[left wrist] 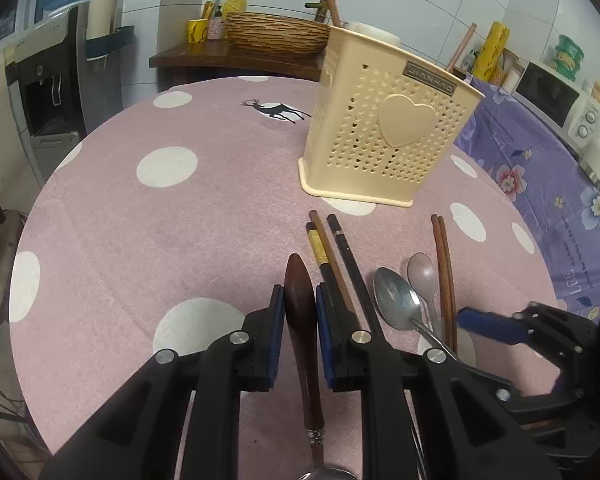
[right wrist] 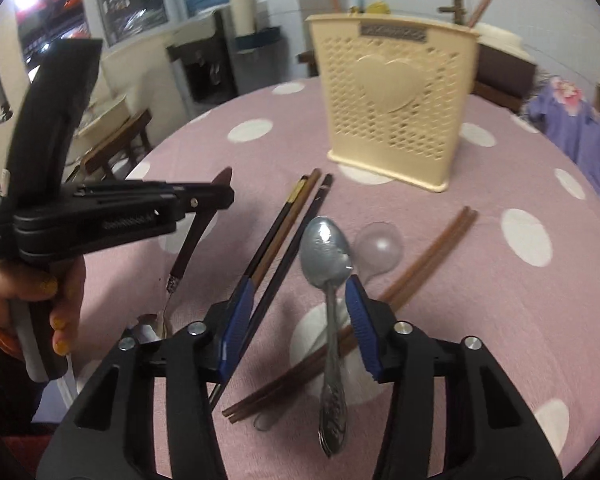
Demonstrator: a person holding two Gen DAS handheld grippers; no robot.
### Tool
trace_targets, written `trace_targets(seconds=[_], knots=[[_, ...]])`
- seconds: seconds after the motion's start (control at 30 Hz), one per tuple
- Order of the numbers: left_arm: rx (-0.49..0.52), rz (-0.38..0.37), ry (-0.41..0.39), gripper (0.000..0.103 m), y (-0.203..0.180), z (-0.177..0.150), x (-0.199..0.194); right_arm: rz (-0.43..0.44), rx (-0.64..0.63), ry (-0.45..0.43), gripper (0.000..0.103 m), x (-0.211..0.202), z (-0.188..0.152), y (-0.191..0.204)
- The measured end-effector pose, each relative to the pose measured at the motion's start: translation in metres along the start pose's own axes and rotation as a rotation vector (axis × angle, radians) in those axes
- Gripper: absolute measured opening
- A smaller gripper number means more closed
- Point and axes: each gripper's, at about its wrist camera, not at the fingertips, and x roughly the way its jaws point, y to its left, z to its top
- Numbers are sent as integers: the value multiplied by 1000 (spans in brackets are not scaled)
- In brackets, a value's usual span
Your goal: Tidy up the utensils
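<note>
My left gripper [left wrist: 300,314] is shut on the brown wooden handle of a spoon [left wrist: 302,320], whose metal bowl hangs toward the camera. From the right wrist view a hand holds that gripper [right wrist: 220,194], with the spoon [right wrist: 192,240] lifted off the cloth. My right gripper [right wrist: 300,316] stands open over a metal spoon [right wrist: 326,252]. That spoon's handle lies between the pads, close to the right one. A clear plastic spoon [right wrist: 380,246], a brown chopstick pair [right wrist: 428,256] and dark chopsticks [right wrist: 284,232] lie alongside. The cream perforated holder [left wrist: 388,120] stands behind, with chopsticks in it.
The round table carries a pink cloth with white dots [left wrist: 160,220]. To the right is a purple floral cloth [left wrist: 540,168] with a microwave [left wrist: 560,100]. A water dispenser [left wrist: 48,92] stands at the left, and a wooden side table with a basket [left wrist: 276,34] at the back.
</note>
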Motion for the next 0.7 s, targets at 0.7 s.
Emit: trace_targets(seconds=[0.7], knots=[[-16,-18,-1,17,8,-2,-2,-163,-171,161,42,59,35,9]])
